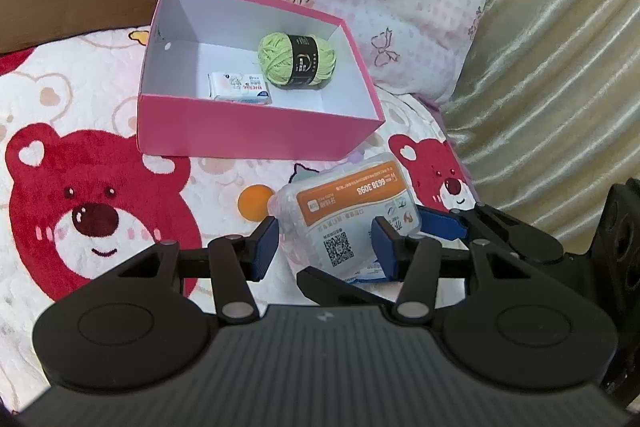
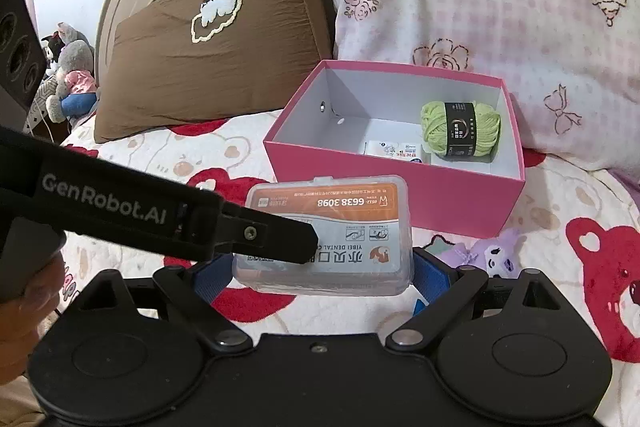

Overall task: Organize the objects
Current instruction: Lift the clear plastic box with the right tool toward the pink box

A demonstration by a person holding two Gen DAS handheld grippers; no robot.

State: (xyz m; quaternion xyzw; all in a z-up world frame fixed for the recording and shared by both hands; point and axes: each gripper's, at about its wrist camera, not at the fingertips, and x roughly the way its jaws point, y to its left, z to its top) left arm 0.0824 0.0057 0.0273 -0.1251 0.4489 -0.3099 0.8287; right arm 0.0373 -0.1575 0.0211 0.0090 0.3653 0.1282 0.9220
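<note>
In my left wrist view the left gripper (image 1: 326, 247) clasps the clear plastic case (image 1: 346, 213), pink box (image 1: 256, 131) at twelve o'clock, while in my right wrist view the right gripper (image 2: 320, 277) also clamps that case (image 2: 326, 223), the box (image 2: 396, 183) at one o'clock holding green yarn (image 2: 460, 131).

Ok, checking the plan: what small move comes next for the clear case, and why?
Probably carry the clear case forward over the pink box: left gripper and right gripper hold it above the blanket, and the floor left of the yarn and packet is bare.
</note>
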